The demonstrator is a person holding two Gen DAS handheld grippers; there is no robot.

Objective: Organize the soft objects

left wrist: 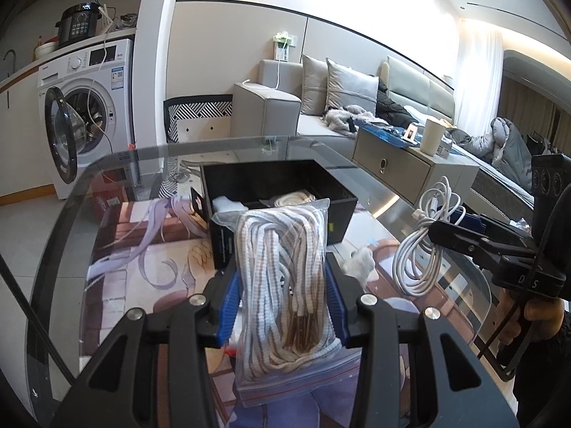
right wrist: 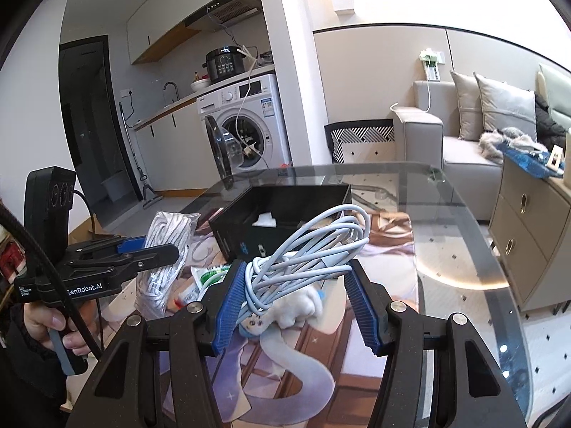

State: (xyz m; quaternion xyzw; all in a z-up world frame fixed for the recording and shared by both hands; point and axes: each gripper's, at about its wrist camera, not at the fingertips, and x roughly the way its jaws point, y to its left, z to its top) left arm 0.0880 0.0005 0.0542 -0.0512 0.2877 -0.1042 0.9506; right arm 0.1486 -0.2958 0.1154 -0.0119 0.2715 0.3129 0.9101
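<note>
My left gripper [left wrist: 282, 292] is shut on a clear zip bag of white-and-brown rope [left wrist: 282, 278], held just in front of the black box [left wrist: 332, 185]. The bag also shows in the right wrist view [right wrist: 162, 260]. My right gripper [right wrist: 298, 299] has its jaws wide apart; a coiled white cable [right wrist: 314, 249] hangs on the left blue pad [right wrist: 232, 303] and does not touch the right pad. In the left wrist view the cable [left wrist: 424, 246] dangles from the right gripper [left wrist: 460, 232]. The box [right wrist: 249, 239] holds a white cloth [right wrist: 264, 219] and a pale rope coil [left wrist: 292, 198].
A glass table [left wrist: 125, 164] covered with a printed anime mat [right wrist: 285, 374] carries a small white plush [right wrist: 296, 306] and a green-and-white packet [right wrist: 210, 274]. Beyond it stand a washing machine [left wrist: 89, 107], a grey sofa [left wrist: 271, 107] and a drawer cabinet [right wrist: 528, 235].
</note>
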